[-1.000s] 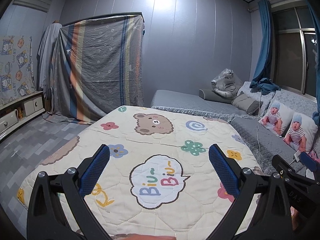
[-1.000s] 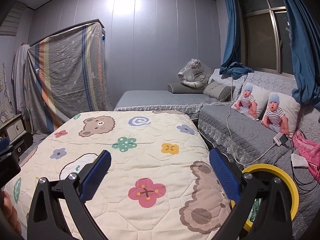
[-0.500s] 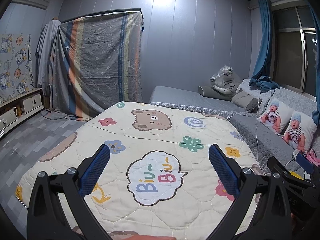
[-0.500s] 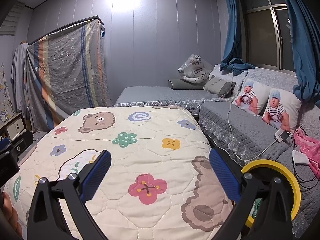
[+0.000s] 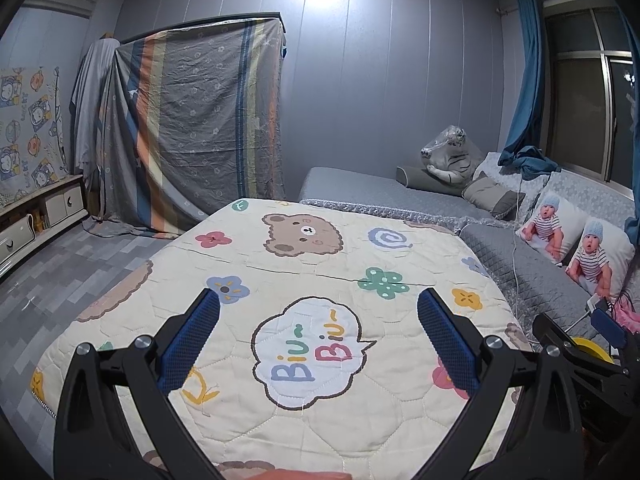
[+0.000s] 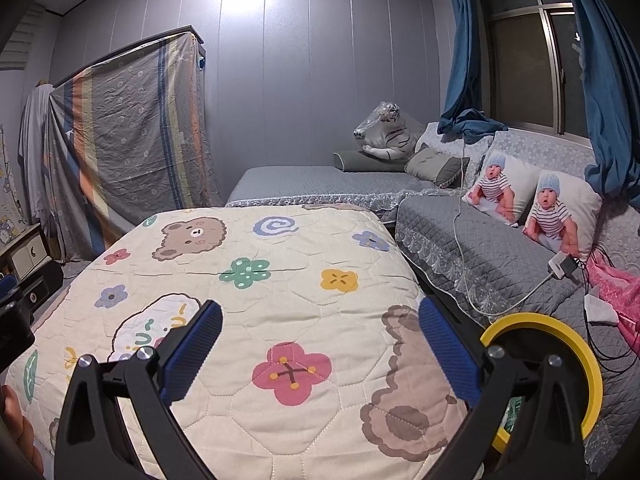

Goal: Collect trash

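Observation:
My left gripper (image 5: 318,328) is open and empty above the near end of a cream cartoon quilt (image 5: 312,264) that covers a low table or bed. My right gripper (image 6: 320,340) is open and empty over the same quilt (image 6: 256,280), to the right. A yellow-rimmed bin (image 6: 576,344) stands at the quilt's right edge by the right gripper; it also shows in the left wrist view (image 5: 592,346). Something green shows inside the bin (image 6: 514,412). No loose trash shows on the quilt. The right gripper (image 5: 592,344) shows at the right edge of the left wrist view.
A grey L-shaped sofa (image 6: 480,236) runs along the back and right, with baby-print pillows (image 6: 532,200), a plush tiger (image 6: 384,132), a charger and cable (image 6: 560,266) and pink cloth (image 6: 616,284). A striped sheet (image 5: 192,128) drapes furniture at back left. A low cabinet (image 5: 40,216) lines the left wall.
Both grippers have risen and drawn back slightly, so more of the quilt shows. Both stay open and empty.

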